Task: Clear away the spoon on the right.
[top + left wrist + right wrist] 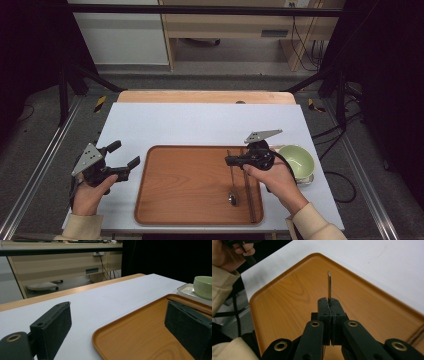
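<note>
Spoon [329, 285] pinched over wooden tray [170, 200].
Right gripper [235, 160] pressed together on spoon handle; left gripper [125, 161] spread wide, at nine o'clock beside tray.

- Light falls evenly from above on the white table [200, 122]; the room's sides are near black.
- Shadows are soft; the tray [170, 190] shows a mild sheen.
- The high view is slightly grainy.
- Both gripper views blur towards the background.
</note>
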A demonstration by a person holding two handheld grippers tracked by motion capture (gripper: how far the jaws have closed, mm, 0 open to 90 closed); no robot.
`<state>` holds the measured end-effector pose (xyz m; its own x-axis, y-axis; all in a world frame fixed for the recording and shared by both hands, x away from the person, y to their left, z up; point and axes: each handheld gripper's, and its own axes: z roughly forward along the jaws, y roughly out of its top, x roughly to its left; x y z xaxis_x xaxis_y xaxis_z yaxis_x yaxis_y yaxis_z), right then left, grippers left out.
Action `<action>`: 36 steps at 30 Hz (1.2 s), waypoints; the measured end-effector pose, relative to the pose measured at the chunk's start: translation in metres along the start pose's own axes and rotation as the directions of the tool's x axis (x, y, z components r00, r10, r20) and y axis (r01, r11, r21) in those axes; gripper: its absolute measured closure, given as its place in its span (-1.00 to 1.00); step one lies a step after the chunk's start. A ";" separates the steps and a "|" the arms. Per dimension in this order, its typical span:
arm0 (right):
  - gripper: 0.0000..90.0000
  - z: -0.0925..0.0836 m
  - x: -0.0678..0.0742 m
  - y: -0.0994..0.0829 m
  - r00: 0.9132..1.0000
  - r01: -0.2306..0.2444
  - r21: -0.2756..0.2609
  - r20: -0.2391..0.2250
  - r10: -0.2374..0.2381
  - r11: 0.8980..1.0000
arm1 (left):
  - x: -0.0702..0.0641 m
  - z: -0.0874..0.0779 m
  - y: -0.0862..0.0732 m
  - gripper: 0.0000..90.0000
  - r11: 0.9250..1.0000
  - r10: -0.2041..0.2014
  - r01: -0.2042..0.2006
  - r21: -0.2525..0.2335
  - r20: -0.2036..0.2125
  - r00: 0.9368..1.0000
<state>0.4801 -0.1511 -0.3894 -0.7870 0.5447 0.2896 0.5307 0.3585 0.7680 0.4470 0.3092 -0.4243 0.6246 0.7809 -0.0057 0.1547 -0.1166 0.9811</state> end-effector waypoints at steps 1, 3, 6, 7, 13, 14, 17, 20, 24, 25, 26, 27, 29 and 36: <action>0.98 0.002 -0.001 -0.002 1.000 -0.019 0.003 -0.009 0.019 1.000 | 0.000 0.000 0.000 -0.85 1.000 0.002 -0.002 0.002 0.001 1.000; 0.94 0.006 -0.005 -0.004 0.999 -0.032 0.023 -0.003 0.032 0.999 | 0.001 0.000 -0.001 -0.85 1.000 0.000 0.000 0.000 -0.002 1.000; 0.90 0.012 -0.011 -0.005 0.999 -0.047 0.045 0.017 0.046 0.998 | 0.001 0.000 -0.001 -0.85 1.000 0.000 0.000 0.001 0.002 1.000; 0.90 0.014 -0.012 -0.006 0.998 -0.057 0.048 0.018 0.057 0.997 | 0.001 0.001 -0.001 -0.85 1.000 0.001 -0.001 0.004 0.003 1.000; 0.82 0.028 -0.025 -0.010 0.991 -0.118 0.091 0.067 0.112 0.989 | -0.001 0.003 -0.002 -0.85 1.000 0.006 -0.006 0.009 0.010 1.000; 0.80 0.030 -0.027 -0.011 0.990 -0.124 0.099 0.079 0.117 0.987 | -0.001 0.003 -0.002 -0.85 1.000 0.007 -0.007 0.010 0.011 1.000; 0.78 0.035 -0.030 -0.014 0.987 -0.132 0.129 0.114 0.117 0.983 | -0.001 0.003 -0.002 -0.85 1.000 0.006 -0.006 0.010 0.011 1.000; 0.74 0.038 -0.033 -0.016 0.981 -0.145 0.147 0.151 0.122 0.978 | -0.001 0.003 -0.003 -0.85 1.000 0.008 -0.009 0.017 0.012 1.000; 0.70 0.042 -0.035 -0.019 0.976 -0.145 0.155 0.185 0.115 0.977 | -0.002 0.003 -0.002 -0.84 1.000 0.011 -0.012 0.015 0.014 1.000; 0.69 0.042 -0.035 -0.019 0.973 -0.157 0.157 0.193 0.125 0.975 | -0.002 0.003 -0.002 -0.84 1.000 0.012 -0.012 0.013 0.014 1.000; 0.68 0.043 -0.036 -0.019 0.971 -0.154 0.157 0.205 0.120 0.976 | -0.002 0.003 -0.002 -0.84 1.000 0.014 -0.015 0.013 0.014 1.000; 0.66 0.044 -0.036 -0.020 0.971 -0.155 0.157 0.206 0.121 0.975 | -0.003 0.003 -0.001 -0.84 1.000 0.015 -0.015 0.013 0.014 1.000; 0.63 0.044 -0.036 -0.020 0.966 -0.164 0.162 0.225 0.125 0.973 | -0.002 0.002 -0.001 -0.84 1.000 0.015 -0.015 0.011 0.013 1.000; 0.38 0.041 -0.035 -0.020 0.957 -0.162 0.166 0.269 0.113 0.973 | -0.001 0.001 -0.001 -0.84 1.000 0.014 -0.014 0.008 0.009 1.000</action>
<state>0.5100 -0.1460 -0.4385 -0.6084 0.7652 0.2105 0.6956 0.3865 0.6056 0.4471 0.3077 -0.4252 0.6335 0.7737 0.0065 0.1519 -0.1326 0.9795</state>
